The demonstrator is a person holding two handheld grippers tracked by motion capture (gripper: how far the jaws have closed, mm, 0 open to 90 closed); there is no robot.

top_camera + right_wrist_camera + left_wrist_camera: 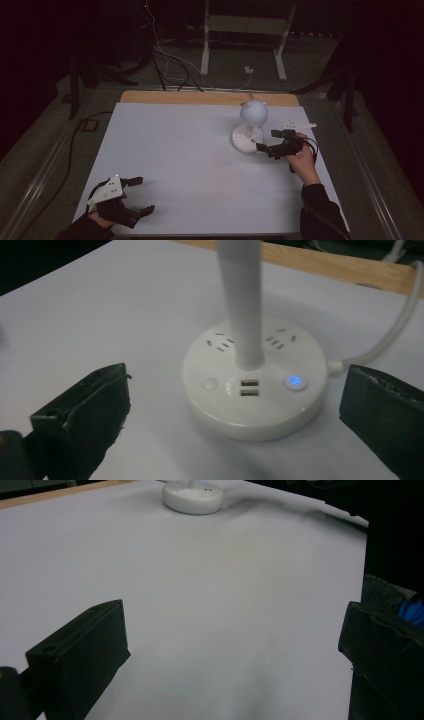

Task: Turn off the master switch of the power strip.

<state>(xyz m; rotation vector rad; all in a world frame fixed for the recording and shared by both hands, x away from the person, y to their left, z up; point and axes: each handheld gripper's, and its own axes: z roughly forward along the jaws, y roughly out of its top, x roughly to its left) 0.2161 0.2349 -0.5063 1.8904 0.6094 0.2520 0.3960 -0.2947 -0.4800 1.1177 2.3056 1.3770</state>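
Dim, dark surroundings; soft blur.

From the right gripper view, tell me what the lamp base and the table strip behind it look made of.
Lamp base: probably smooth white plastic, with a soft sheen and moulded sockets, USB ports and buttons. Strip: looks like light wood or a wood-look board, tan with faint grain; the picture cannot say which.

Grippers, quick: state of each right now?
Left gripper: open, holding nothing, near the table's front edge.
Right gripper: open, empty, fingers either side of the lamp base, not touching.
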